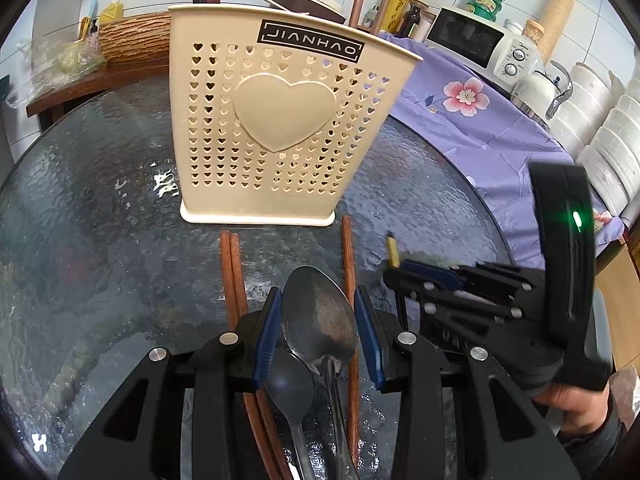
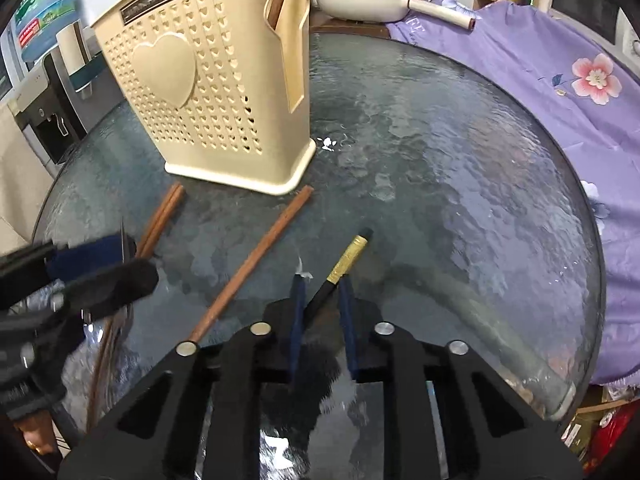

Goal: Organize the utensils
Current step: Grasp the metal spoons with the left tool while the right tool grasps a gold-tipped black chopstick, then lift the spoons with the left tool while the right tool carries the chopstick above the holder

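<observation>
The right gripper (image 2: 322, 284) has its blue pads squeezed onto a black chopstick with a gold band (image 2: 347, 259), which sticks out past the fingertips toward the cream utensil holder (image 2: 208, 92). No other frame to compare with, so that's all I can say about the grip.

The left gripper (image 1: 316, 308) sits with its jaws partway apart around the bowl of a big metal spoon (image 1: 320, 320). Whether the pads actually press on the spoon or just flank it, I can't tell. A smaller spoon (image 1: 289, 384) lies just beside the big one, lower in that view, partly under it.

Going outward: a pair of brown wooden chopsticks (image 1: 231, 264) lies on the textured glass table (image 1: 100, 240) in front of the holder, tips near its base, and a single brown chopstick (image 1: 346, 248) lies to the right of them, also pointing at the holder. The holder stands upright, heart cutouts all over, a big heart on its front, and a "JIANHAO" label near the rim. From the right wrist view something brown shows in its side pocket.

Past the holder on the right there's a purple floral cloth (image 1: 472, 120) and a white microwave (image 1: 476, 40).
</observation>
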{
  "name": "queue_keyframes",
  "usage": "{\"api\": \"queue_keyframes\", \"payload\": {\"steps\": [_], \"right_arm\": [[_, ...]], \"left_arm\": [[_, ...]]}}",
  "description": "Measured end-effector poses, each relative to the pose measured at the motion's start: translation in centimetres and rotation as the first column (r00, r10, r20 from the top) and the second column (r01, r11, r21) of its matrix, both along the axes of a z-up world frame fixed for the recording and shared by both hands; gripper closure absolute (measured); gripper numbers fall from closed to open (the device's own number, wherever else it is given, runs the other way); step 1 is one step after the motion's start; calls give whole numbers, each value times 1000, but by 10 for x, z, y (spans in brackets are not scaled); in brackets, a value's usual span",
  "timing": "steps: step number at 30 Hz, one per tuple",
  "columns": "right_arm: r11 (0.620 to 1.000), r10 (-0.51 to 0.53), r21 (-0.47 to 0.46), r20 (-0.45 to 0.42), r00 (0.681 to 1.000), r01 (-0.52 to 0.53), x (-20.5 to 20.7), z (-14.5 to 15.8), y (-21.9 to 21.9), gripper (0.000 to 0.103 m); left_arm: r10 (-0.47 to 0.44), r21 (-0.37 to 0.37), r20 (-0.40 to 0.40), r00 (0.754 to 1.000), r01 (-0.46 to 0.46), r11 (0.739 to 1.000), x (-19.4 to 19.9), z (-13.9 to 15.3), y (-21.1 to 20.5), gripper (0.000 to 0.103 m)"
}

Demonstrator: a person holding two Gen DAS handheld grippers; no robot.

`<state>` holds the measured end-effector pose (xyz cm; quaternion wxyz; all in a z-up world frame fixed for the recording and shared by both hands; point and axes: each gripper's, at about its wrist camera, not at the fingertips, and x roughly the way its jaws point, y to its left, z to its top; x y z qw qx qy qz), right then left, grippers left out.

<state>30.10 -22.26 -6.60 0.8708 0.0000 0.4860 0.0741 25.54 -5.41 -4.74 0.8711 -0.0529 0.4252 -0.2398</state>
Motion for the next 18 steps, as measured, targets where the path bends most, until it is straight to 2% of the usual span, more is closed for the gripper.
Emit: {"api": "queue_keyframes", "payload": {"steps": [4, 12, 18], "right_arm": [[1000, -1, 20, -35, 999, 2, 16, 1, -2, 95], [1000, -28, 12, -35, 999, 29, 26, 3, 1, 96], [990, -50, 132, -29, 998, 54, 22, 4, -15, 96]], "left_arm": [[2, -1, 0, 1000, -2, 1000, -2, -1, 1, 67], [9, -1, -3, 1000, -9, 1000, -1, 0, -3, 67], [12, -17, 25, 1000, -11, 1000, -4, 11, -4, 67]]}}
